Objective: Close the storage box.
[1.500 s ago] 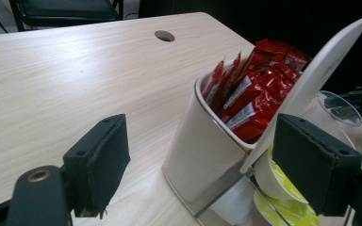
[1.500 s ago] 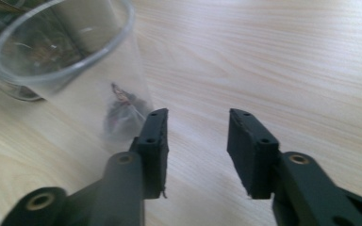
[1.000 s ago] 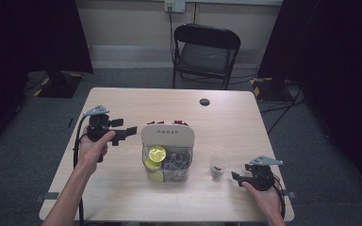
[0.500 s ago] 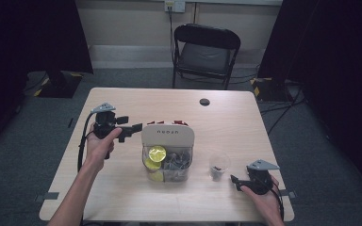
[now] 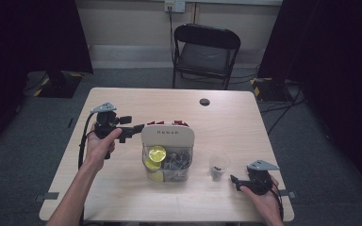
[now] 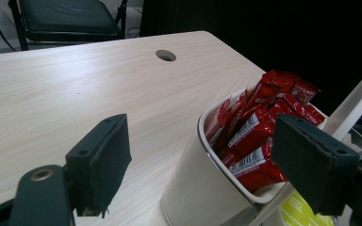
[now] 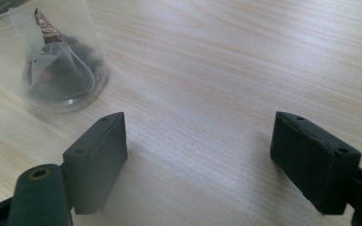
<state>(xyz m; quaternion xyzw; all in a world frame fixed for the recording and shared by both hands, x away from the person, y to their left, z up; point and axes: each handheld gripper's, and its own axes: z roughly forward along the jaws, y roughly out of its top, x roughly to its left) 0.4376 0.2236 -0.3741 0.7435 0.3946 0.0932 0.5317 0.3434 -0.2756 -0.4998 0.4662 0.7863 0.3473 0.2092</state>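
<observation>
From above, a pale wooden table point(image 5: 122, 188) stands on grey carpet, with a black folding chair point(image 5: 206, 52) behind it. At the table's centre is a white-lidded clear plastic organiser point(image 5: 168, 137), and the left gripper point(image 5: 139, 127) is just left of it. In the left gripper view, that gripper's jaws gape over the organiser's red sachets point(image 6: 259, 127). In the right gripper view, the right gripper point(image 7: 198, 155) has just been opening and is empty. It sits right of the organiser, near a clear plastic cup point(image 7: 59, 61).

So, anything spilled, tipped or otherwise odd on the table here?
Nothing stands out. The organizer box stands upright, red packets inside its white compartment. The clear cup stands upright with a tea bag inside. No spill shows on the table.
</observation>
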